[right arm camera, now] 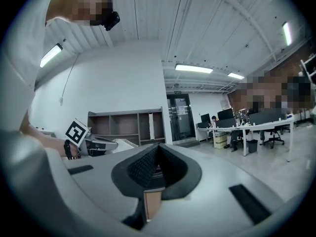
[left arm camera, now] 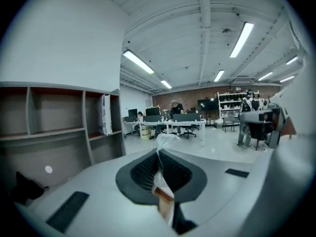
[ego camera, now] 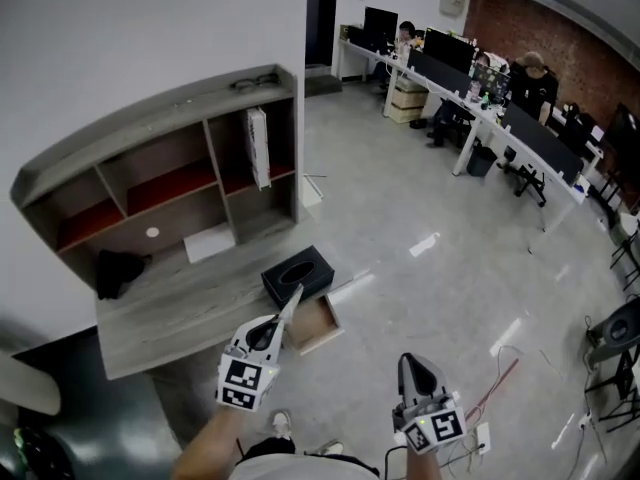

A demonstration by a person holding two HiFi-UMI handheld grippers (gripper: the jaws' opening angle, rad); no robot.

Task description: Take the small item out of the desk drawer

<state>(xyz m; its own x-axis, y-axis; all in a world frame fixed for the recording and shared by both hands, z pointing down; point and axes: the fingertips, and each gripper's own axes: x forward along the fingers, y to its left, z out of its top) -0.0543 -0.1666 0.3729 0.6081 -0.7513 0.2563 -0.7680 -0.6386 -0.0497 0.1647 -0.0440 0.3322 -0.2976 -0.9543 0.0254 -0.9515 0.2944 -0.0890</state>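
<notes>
The big gray desk [ego camera: 170, 313] with shelves stands by the white wall. A black box [ego camera: 297, 275] sits on it near the edge. Just by the box, the drawer [ego camera: 320, 326] is pulled out. The left gripper [ego camera: 283, 320] is near the drawer and pinches a small clear bag [left arm camera: 165, 141] tight, out of the drawer. The right gripper [ego camera: 413, 364] is squeezed closed on nothing, over the floor.

Grey floor [ego camera: 430, 298], white wall [ego camera: 150, 28], office desks [ego camera: 468, 106].
</notes>
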